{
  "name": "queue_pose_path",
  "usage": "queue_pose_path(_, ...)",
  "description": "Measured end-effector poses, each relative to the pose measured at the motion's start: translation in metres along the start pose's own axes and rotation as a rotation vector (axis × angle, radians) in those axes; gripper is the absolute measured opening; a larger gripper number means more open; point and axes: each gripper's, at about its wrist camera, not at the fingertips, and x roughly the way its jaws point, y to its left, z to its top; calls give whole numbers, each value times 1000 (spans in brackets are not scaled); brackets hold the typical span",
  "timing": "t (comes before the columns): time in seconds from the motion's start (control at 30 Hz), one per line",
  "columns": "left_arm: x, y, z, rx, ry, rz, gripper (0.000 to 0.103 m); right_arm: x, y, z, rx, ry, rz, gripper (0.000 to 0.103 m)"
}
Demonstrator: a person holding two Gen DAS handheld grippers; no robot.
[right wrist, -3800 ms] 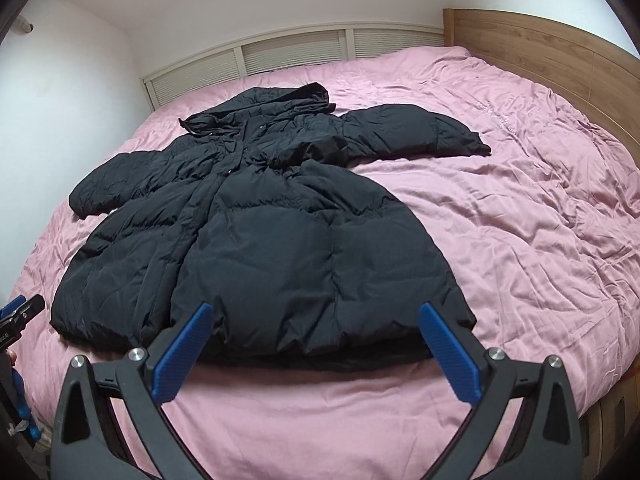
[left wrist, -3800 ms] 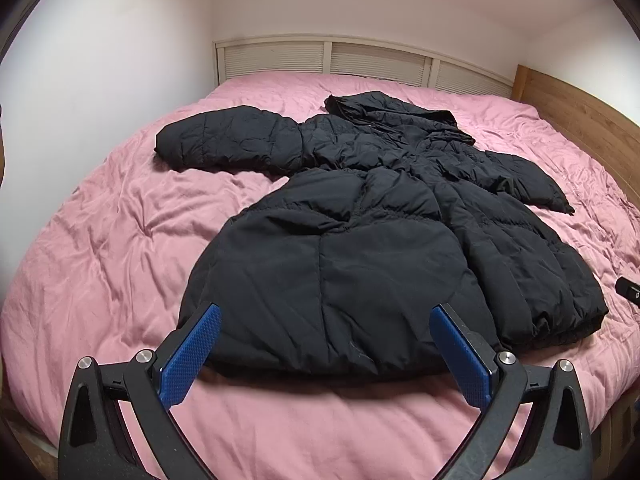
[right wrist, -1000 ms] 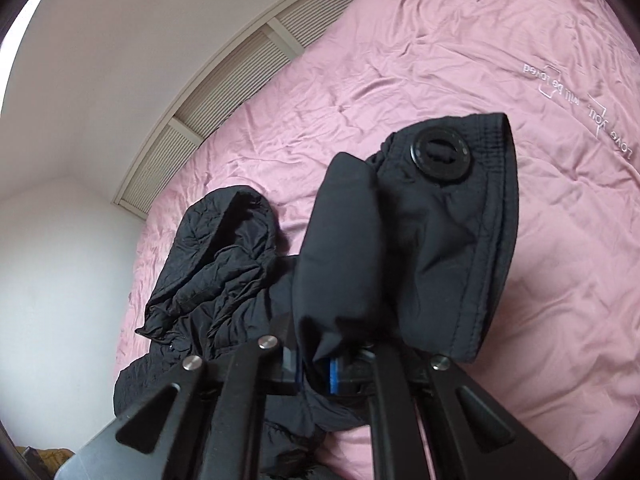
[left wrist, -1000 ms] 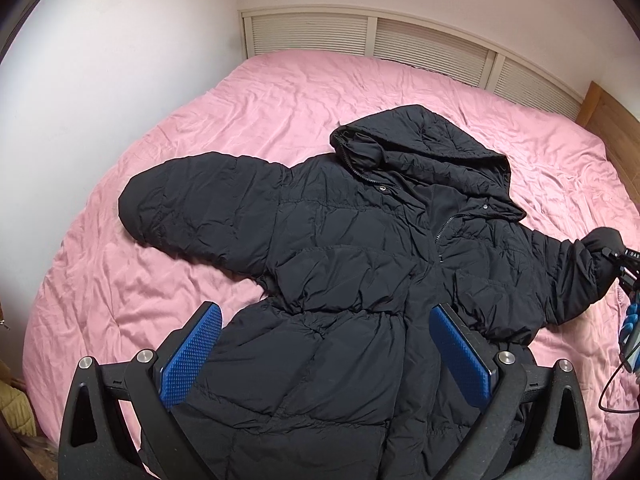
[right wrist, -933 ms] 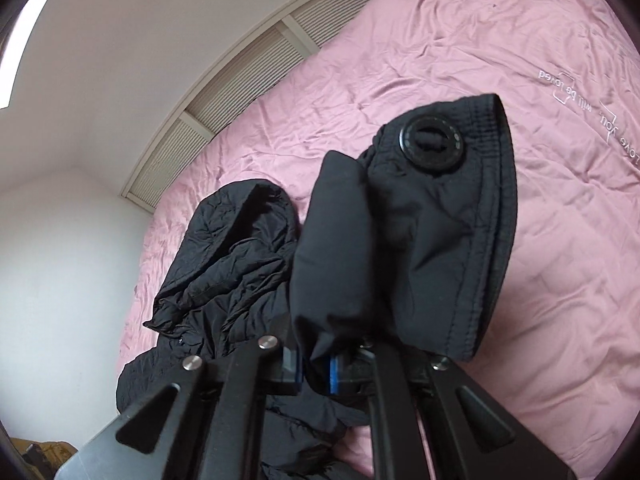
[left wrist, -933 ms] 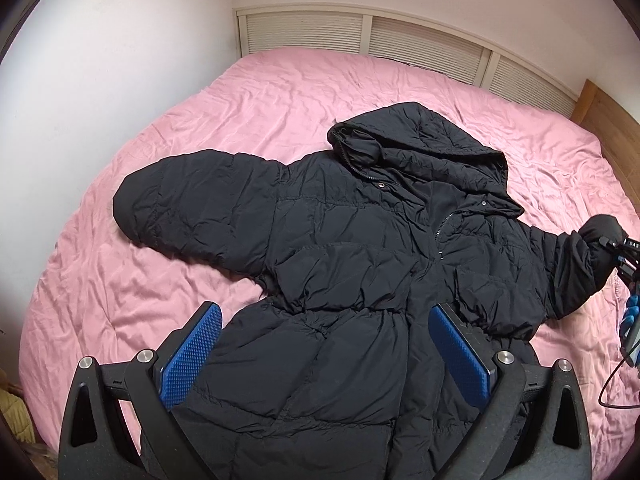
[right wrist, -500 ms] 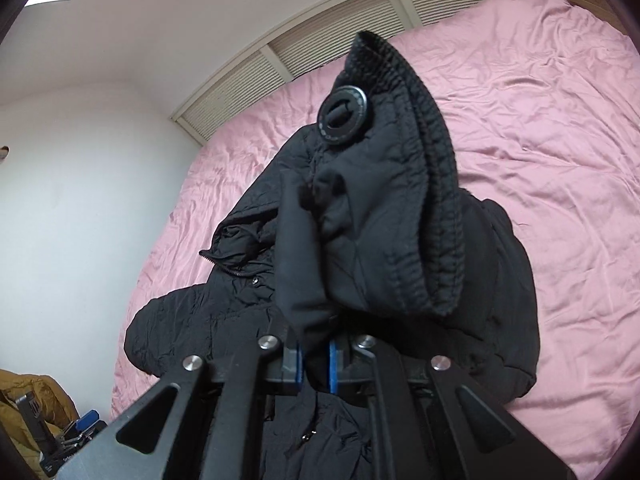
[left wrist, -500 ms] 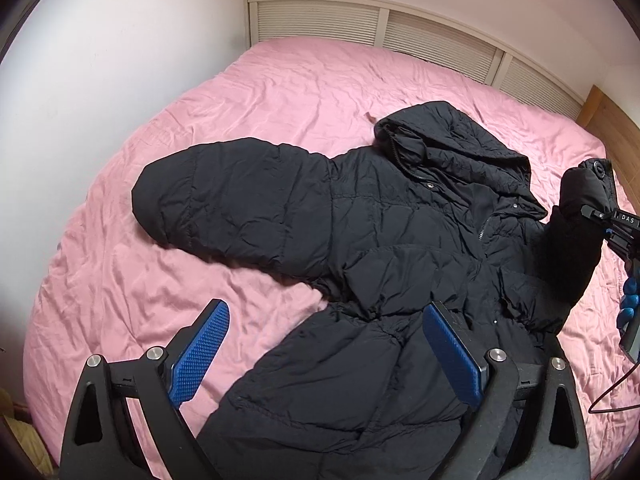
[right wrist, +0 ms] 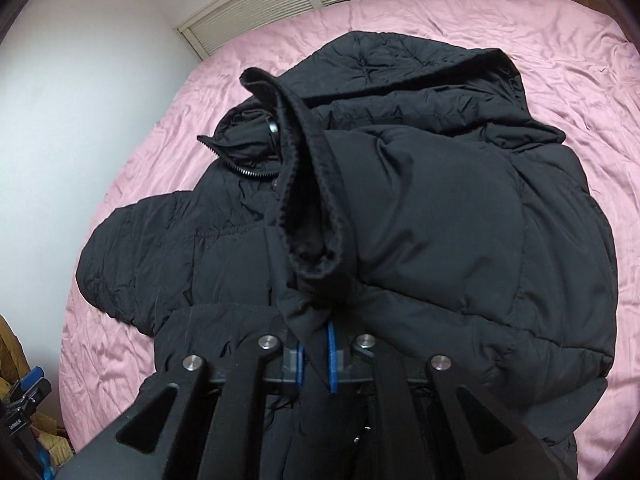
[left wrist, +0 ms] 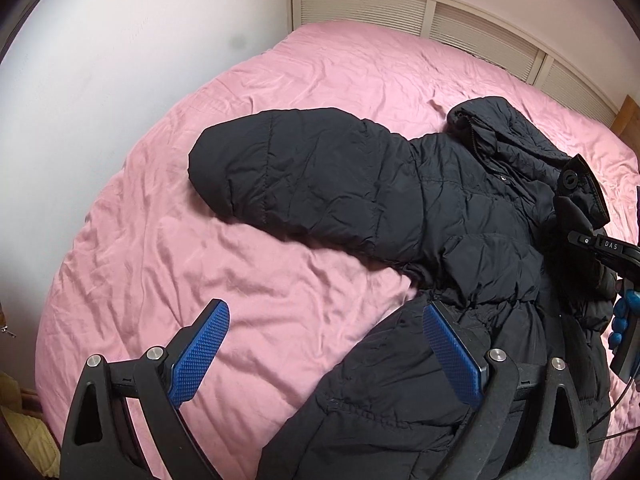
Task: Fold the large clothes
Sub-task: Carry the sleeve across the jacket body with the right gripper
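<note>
A black hooded puffer coat (left wrist: 460,240) lies front up on the pink bed (left wrist: 240,280). Its left sleeve (left wrist: 288,176) stretches out flat to the left. My left gripper (left wrist: 326,354) is open and empty, hovering over the coat's waist and the bedding beside it. My right gripper (right wrist: 314,356) is shut on the right sleeve's cuff (right wrist: 312,208) and holds that sleeve folded over the coat's chest, below the hood (right wrist: 400,60). In the left wrist view the right gripper (left wrist: 600,246) and the lifted cuff (left wrist: 580,188) show at the right edge.
White walls stand left of the bed (left wrist: 100,80). A slatted white headboard panel (left wrist: 440,20) runs along the far side, with a wooden bed frame corner (left wrist: 628,116) at the right. Yellowish things lie on the floor at the lower left (right wrist: 12,360).
My right gripper has carried the cuff leftward, swinging the right sleeve from beside the coat onto its chest. My left gripper has drifted left toward the outstretched left sleeve.
</note>
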Motion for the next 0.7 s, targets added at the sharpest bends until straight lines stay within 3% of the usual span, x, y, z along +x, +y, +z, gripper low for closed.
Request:
queue_pose_path(0.33,12,-1,-8,0,24,-8,97,26,9,-38,-146,99,-82,9)
queue_pose_path(0.7,12,-24,-6,15,10,-17,97,32,10,-61,-238,159,-93,11)
